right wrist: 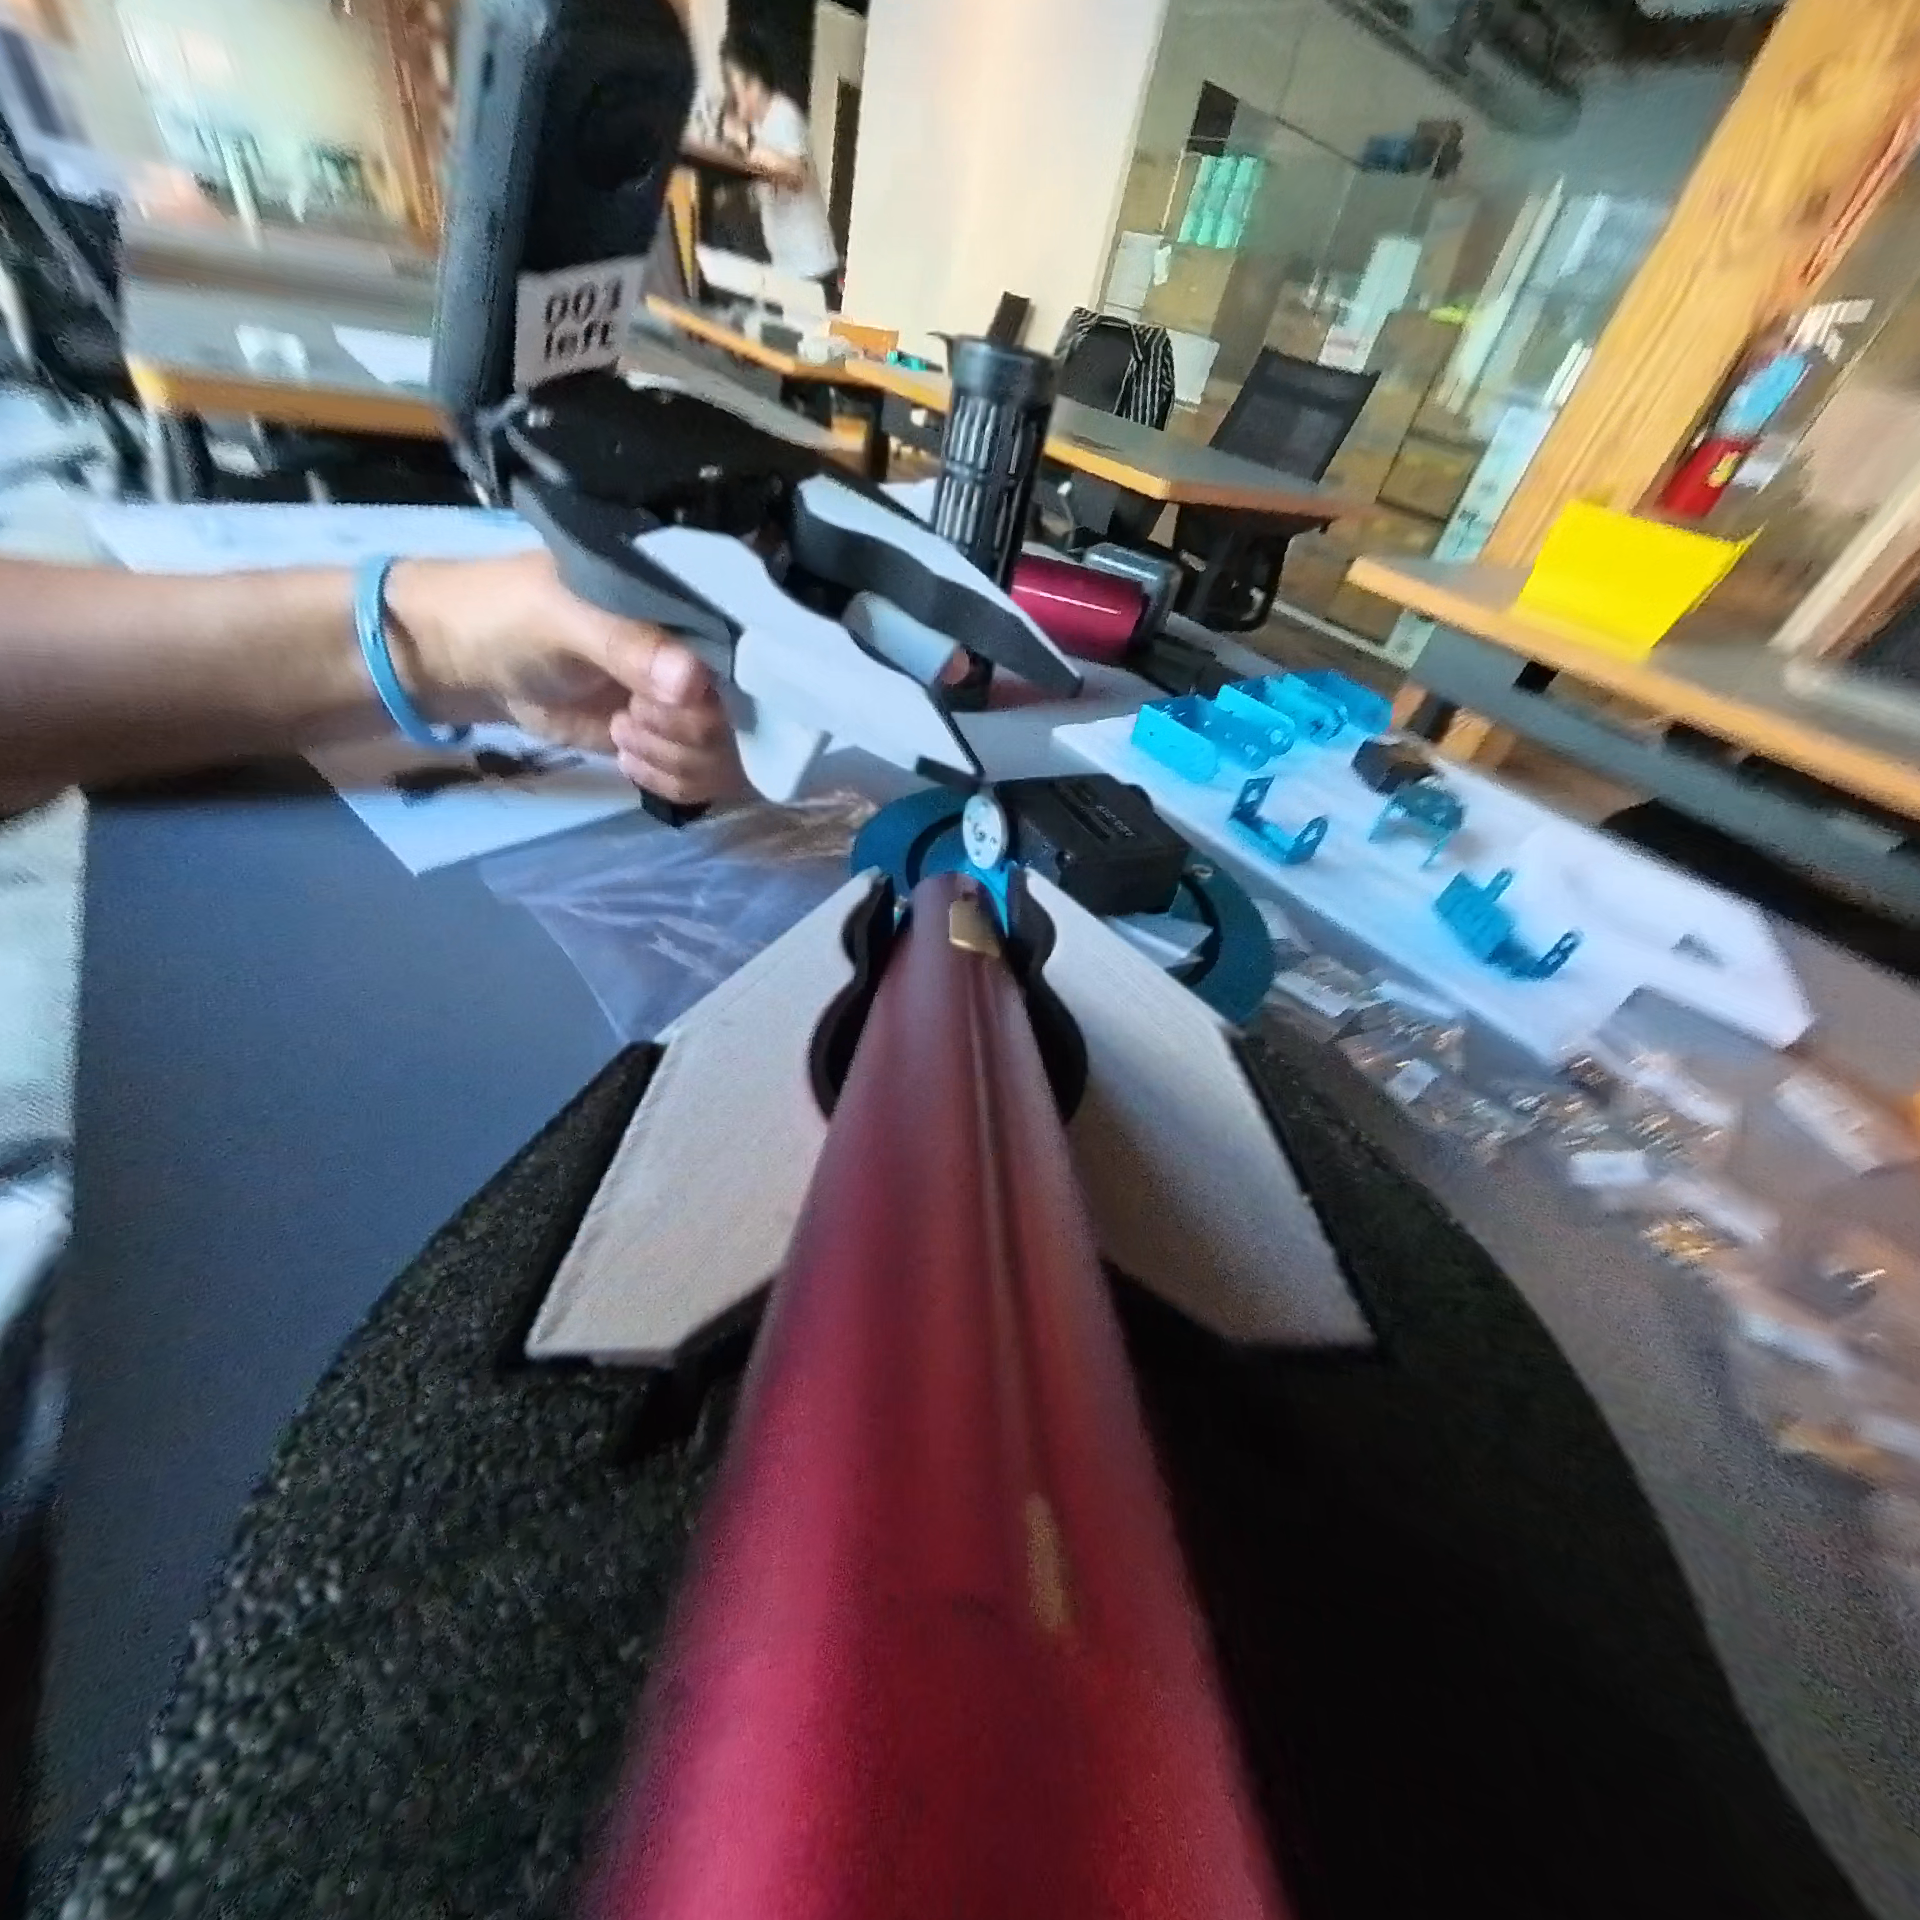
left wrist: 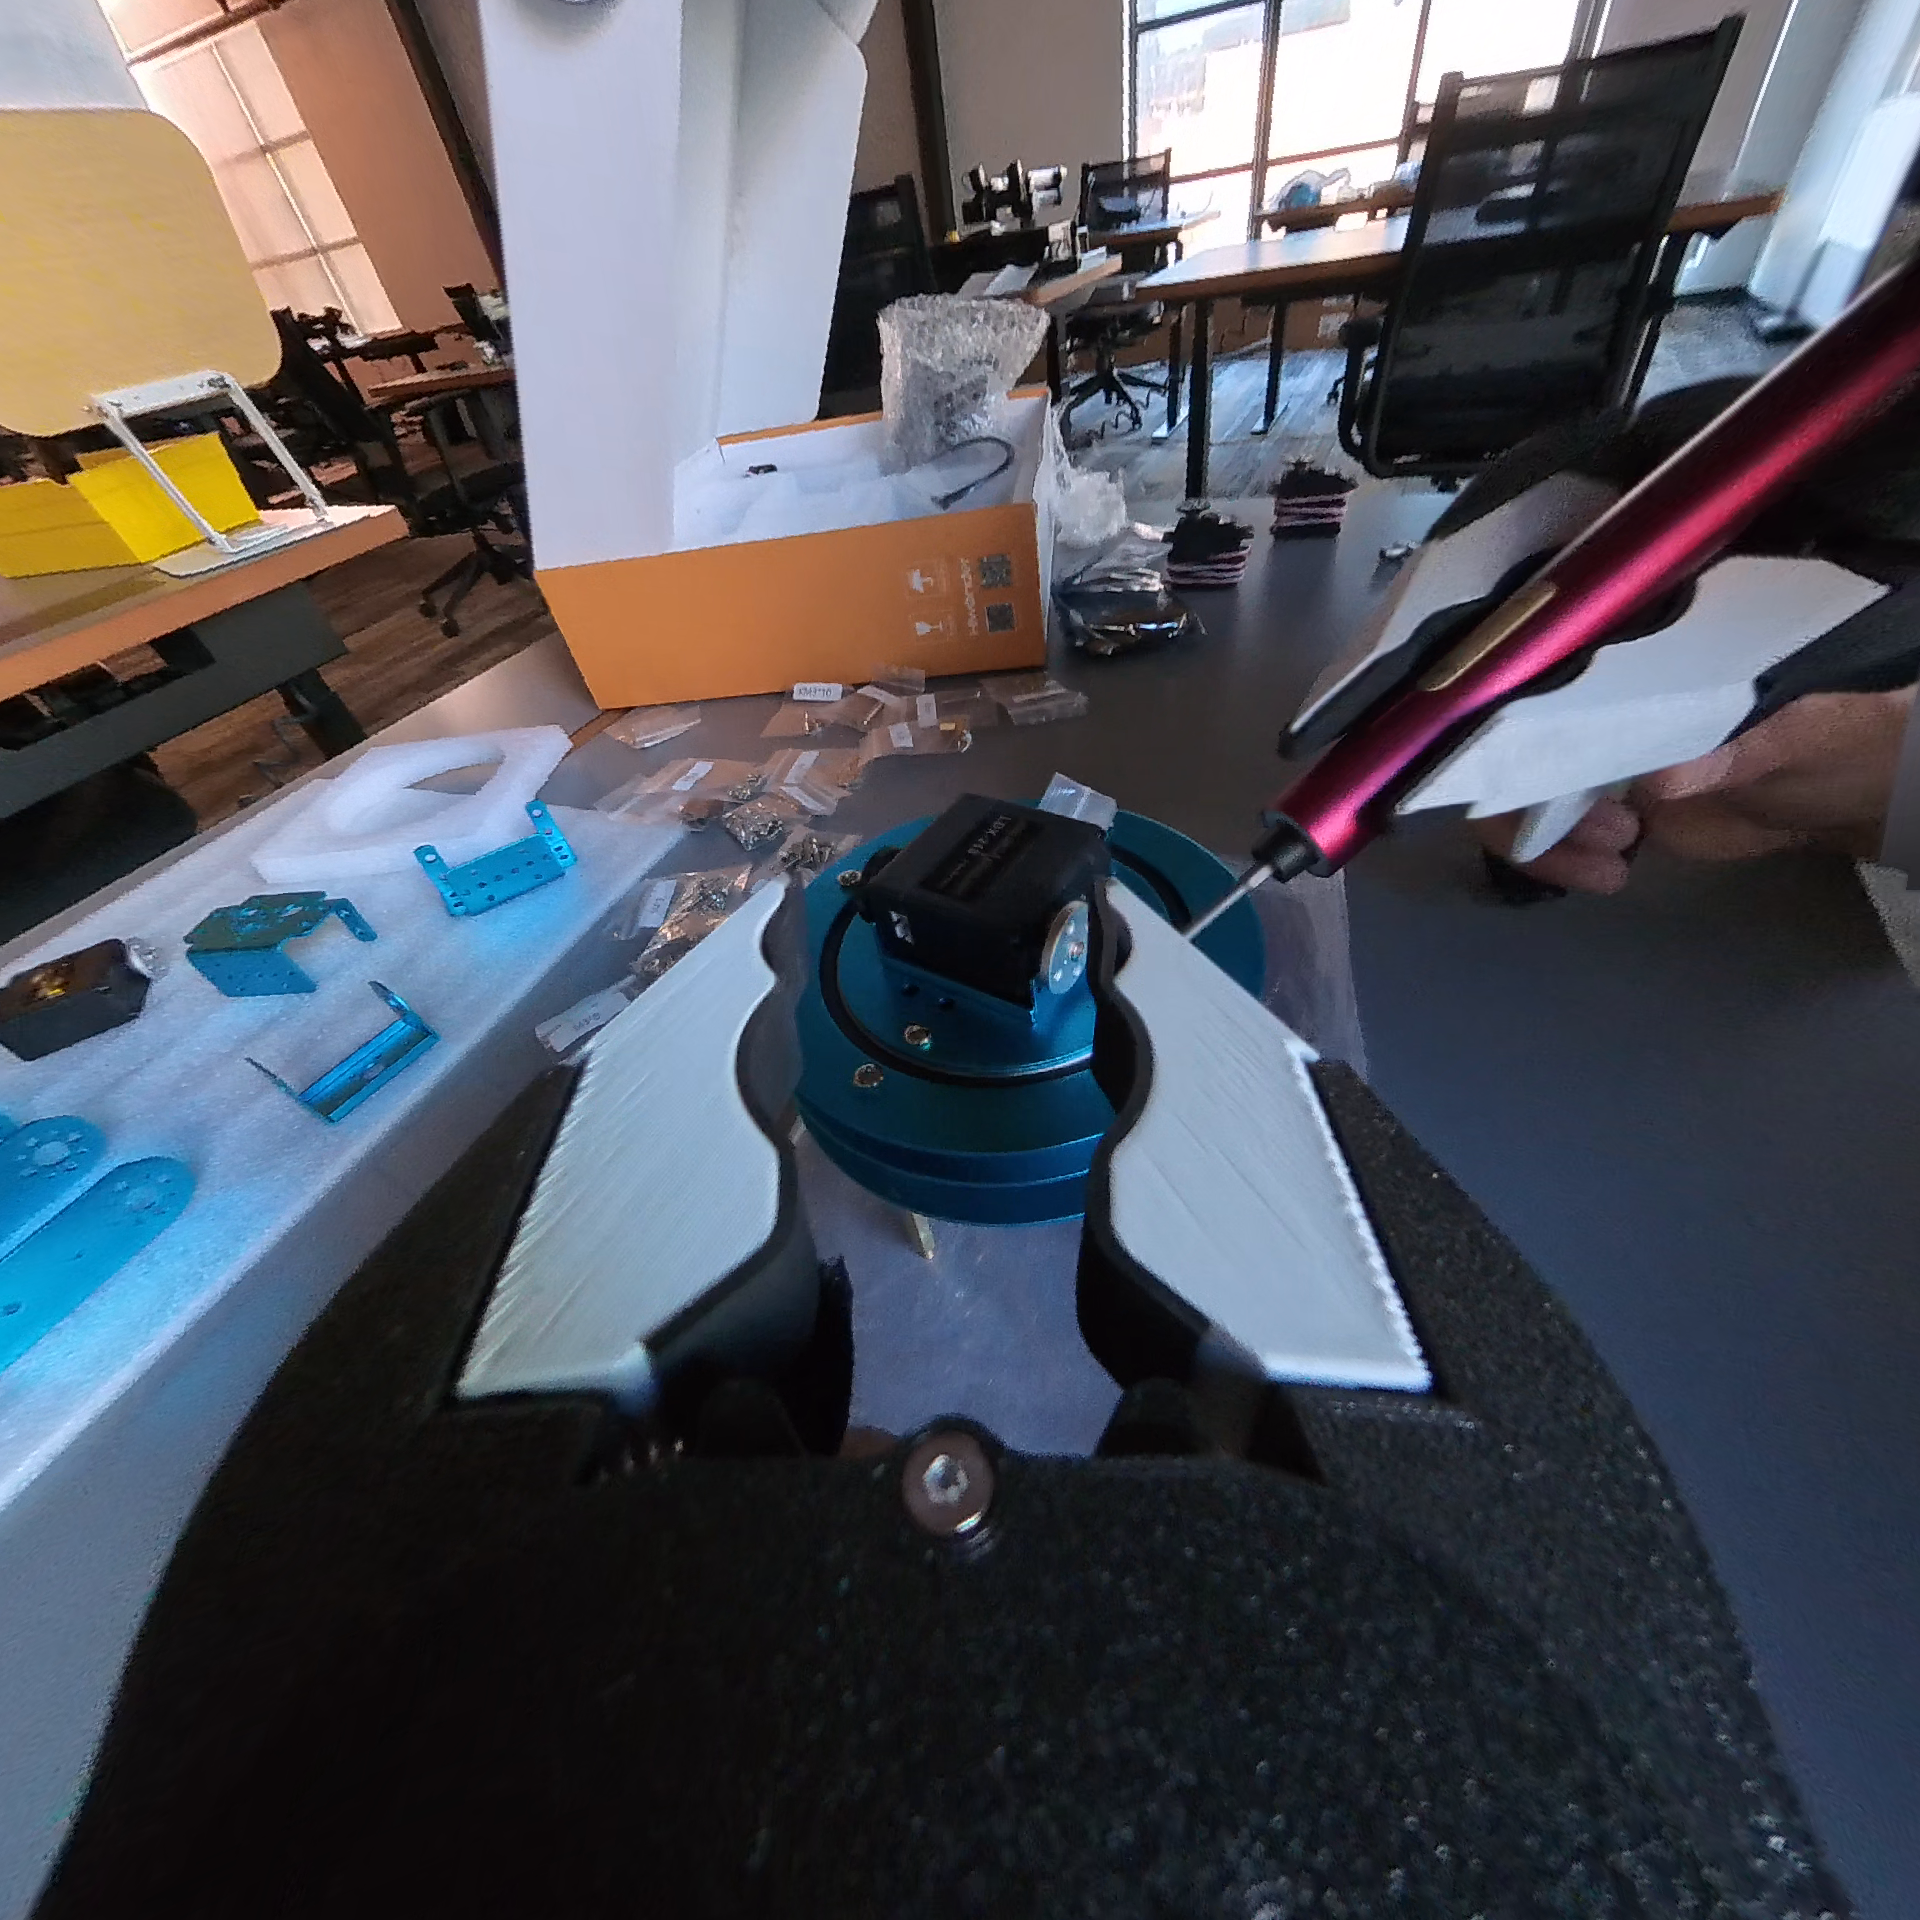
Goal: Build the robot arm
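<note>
Red screwdriver (left wrist: 1538,665) sits clamped lengthwise in the right gripper (right wrist: 951,925), its tip near the blue round base (left wrist: 935,1060). Left to right — blue brackets (left wrist: 312,956) on white foam, then the left gripper (left wrist: 951,935), spread wide around the base without clearly touching it, holding nothing. A black motor block (left wrist: 977,883) already sits in its bracket atop the base.

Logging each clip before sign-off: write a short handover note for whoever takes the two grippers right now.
Left gripper: open, fingers either side of the round blue metal base; contact unclear.
Right gripper: shut on the dark red metal electric screwdriver, whose bit points at the base's right side.
A black servo block sits in a blue bracket atop the base. Loose blue metal brackets lie on white foam, left; screw bags behind.
Screws done or left: cannot tell.
</note>
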